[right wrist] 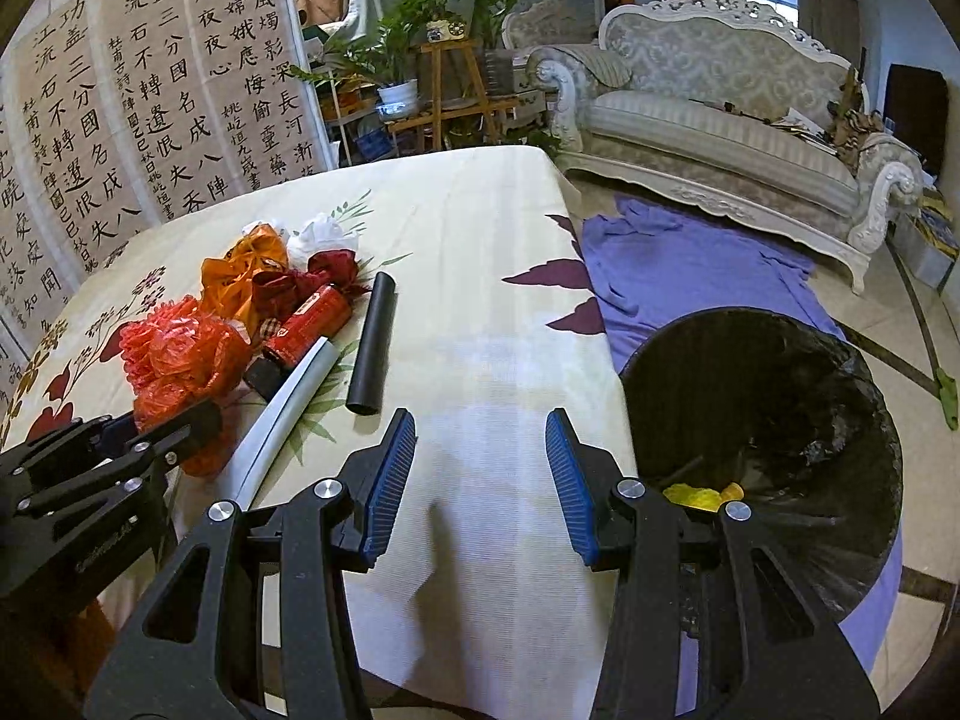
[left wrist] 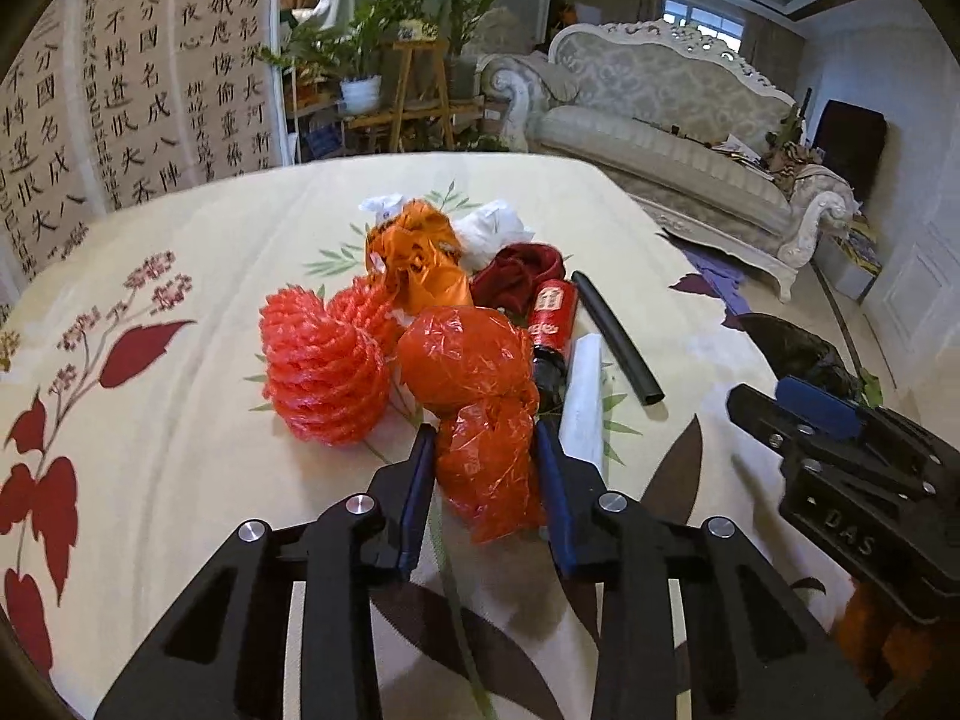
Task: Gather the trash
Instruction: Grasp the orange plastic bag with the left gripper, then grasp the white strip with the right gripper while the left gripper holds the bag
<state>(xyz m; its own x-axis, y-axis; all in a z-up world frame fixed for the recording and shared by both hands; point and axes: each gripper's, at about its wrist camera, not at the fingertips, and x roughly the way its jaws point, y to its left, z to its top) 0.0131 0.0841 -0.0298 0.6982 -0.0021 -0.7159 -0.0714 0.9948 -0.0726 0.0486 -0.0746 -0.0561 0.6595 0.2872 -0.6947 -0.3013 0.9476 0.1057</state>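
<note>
left claw [left wrist: 485, 450] pinching red plastic bag [left wrist: 480, 408], right claw [right wrist: 480, 444] agape, empty

A: Both views evenly lit by soft daylight; bright window behind the ornate pale sofa [left wrist: 660, 120] slightly blown out

B: Shadows?

A: Faint, diffuse ones on the cream floral tablecloth [right wrist: 480, 312]. Glare specks on the crinkled red plastic bag [left wrist: 474, 372]

B: Sharpness?

A: Centre crisp. Heavy fisheye bending, dark vignette in corners; black trash bin [right wrist: 774, 396] interior is underexposed
</note>
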